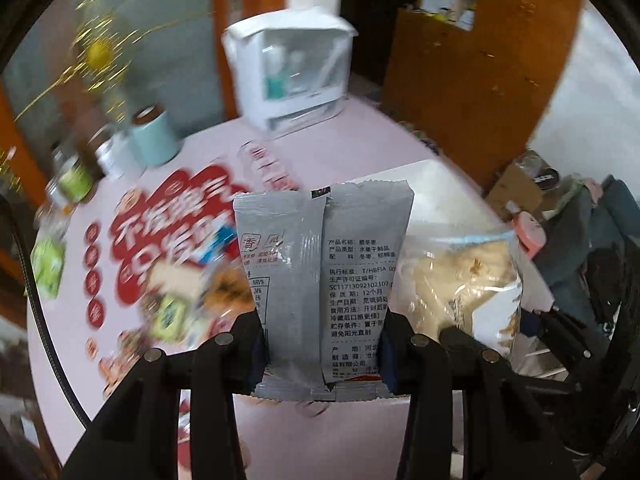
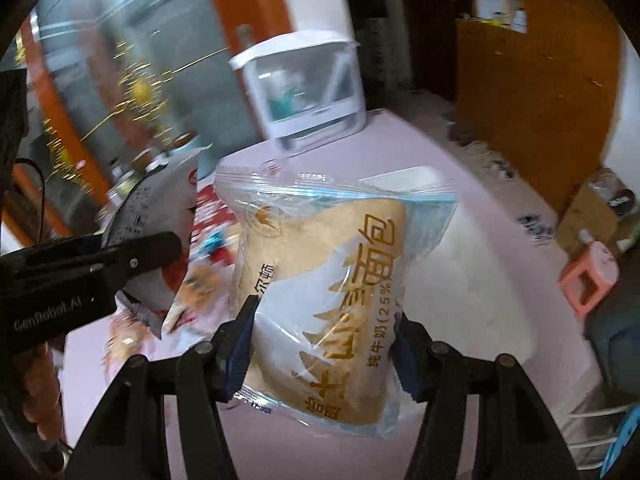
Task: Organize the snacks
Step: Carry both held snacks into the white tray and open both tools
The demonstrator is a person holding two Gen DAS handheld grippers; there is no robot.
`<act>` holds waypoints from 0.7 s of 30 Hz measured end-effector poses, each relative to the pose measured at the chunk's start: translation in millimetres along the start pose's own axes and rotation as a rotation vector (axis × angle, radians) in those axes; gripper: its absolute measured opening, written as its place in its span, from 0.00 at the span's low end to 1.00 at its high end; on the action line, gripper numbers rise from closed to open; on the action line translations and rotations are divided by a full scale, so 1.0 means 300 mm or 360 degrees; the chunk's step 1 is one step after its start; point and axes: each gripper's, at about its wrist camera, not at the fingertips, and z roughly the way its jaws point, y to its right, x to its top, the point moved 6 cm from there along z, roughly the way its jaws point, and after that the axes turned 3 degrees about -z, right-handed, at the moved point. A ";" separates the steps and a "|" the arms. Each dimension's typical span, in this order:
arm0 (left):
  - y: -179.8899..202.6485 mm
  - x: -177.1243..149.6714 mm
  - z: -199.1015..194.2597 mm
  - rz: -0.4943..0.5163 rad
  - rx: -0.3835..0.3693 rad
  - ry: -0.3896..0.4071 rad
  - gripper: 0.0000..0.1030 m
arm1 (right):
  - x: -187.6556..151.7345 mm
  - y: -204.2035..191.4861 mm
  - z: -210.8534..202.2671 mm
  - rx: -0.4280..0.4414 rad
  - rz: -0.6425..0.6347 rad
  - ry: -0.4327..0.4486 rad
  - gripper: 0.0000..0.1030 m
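Left wrist view: the left gripper [image 1: 322, 344] is clamped on a grey foil snack packet [image 1: 324, 280], pads pressing its lower half, packet upright with its printed back to the camera
Right wrist view: the right gripper [image 2: 320, 354] is clamped on a clear bread packet [image 2: 328, 292] with a pale bun inside, held by its two sides, tilted a little
Where the snacks are: both packets are lifted clear of the pink table [image 1: 352, 128]; loose snacks [image 1: 172, 312] lie blurred on the red printed mat [image 1: 168, 224] to the left
Likely target: the white tray [image 2: 460, 248] on the right half of the table, just beyond the bread packet; this is my judgement, not certain
Far end: a white lidded storage box [image 1: 292, 68] stands well apart
Doing it well: carry both packets level over the tray, keep the two grippers apart so the packets do not collide, lower until each packet rests, then release; the bun is soft, so avoid squeezing harder
Risk: the foil is slick and may slide out when swung fast
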 end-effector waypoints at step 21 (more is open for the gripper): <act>0.440 0.089 0.365 0.0166 0.0040 -0.0137 0.86 | -0.019 0.322 0.176 -0.0046 0.0087 -0.0198 0.66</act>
